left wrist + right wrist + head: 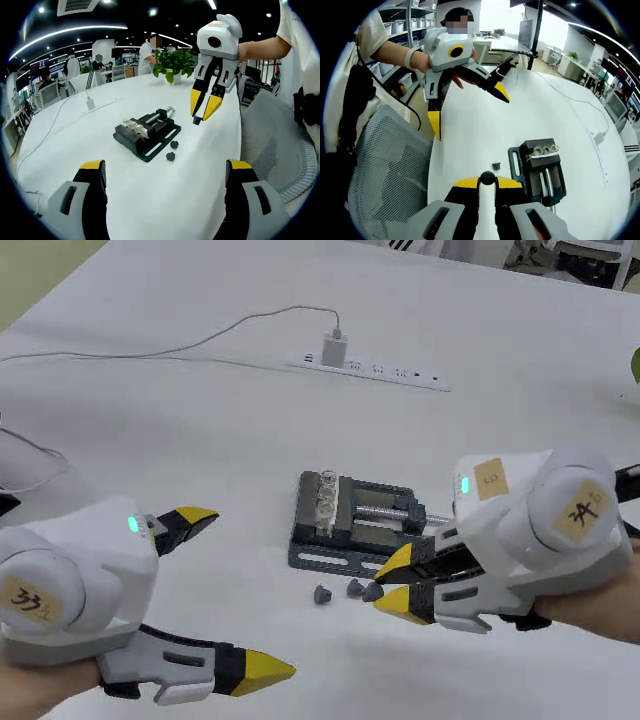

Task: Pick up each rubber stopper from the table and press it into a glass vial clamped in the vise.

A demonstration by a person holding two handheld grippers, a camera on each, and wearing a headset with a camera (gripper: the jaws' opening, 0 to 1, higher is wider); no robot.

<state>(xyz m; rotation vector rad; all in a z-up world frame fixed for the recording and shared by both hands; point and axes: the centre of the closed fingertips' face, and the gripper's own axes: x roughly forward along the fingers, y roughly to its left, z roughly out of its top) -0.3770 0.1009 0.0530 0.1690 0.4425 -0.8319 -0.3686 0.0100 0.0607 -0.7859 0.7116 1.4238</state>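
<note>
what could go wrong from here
1. The right tool pinches the stopper only at its very tips, so it could pop out in transit or when pressed.
2. The vials sit close together in the vise; an off-centre push might strike glass.
3. The loose stoppers beside the vise could get knocked.

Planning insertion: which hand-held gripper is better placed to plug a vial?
Right hand-held gripper: it pinches a dark rubber stopper beside the black metal vise. The left hand-held gripper is open, farther off.
</note>
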